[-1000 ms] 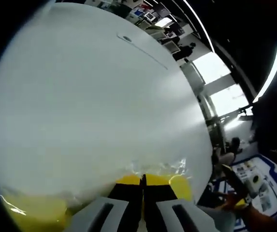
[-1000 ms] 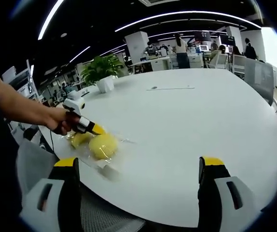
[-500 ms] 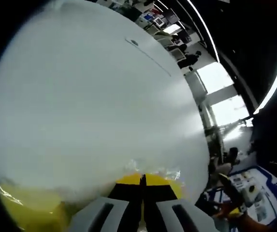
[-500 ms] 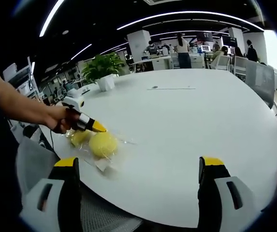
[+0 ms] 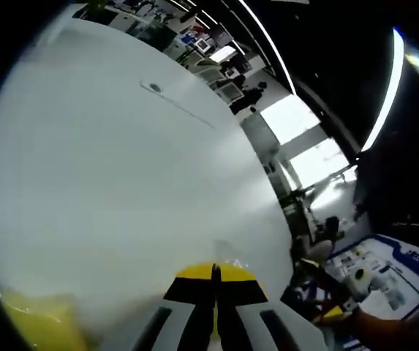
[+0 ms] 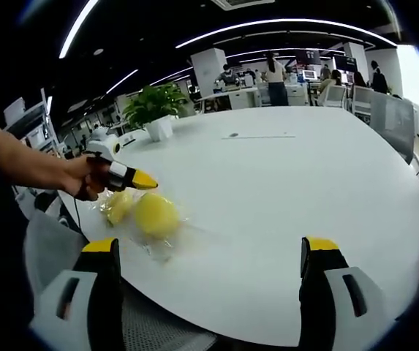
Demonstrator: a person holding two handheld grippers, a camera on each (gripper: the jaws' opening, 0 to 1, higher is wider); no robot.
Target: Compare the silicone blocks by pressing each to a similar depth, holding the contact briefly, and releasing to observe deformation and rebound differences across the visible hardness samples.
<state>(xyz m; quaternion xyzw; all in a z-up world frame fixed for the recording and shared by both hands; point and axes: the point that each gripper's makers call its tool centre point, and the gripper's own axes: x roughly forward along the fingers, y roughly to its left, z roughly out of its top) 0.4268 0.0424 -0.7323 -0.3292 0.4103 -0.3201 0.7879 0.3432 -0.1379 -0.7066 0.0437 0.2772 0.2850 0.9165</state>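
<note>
Now the left gripper [image 6: 145,180], jaws clenched together on nothing, hovers just above the round yellow silicone blocks [image 6: 155,215] in clear wrapping, lying at its five o'clock; the right gripper [image 6: 213,256], jaws released wide, waits well apart.

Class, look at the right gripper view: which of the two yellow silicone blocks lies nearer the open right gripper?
The larger, rounder yellow block; the smaller yellow block sits behind it, toward the person's hand.
</note>
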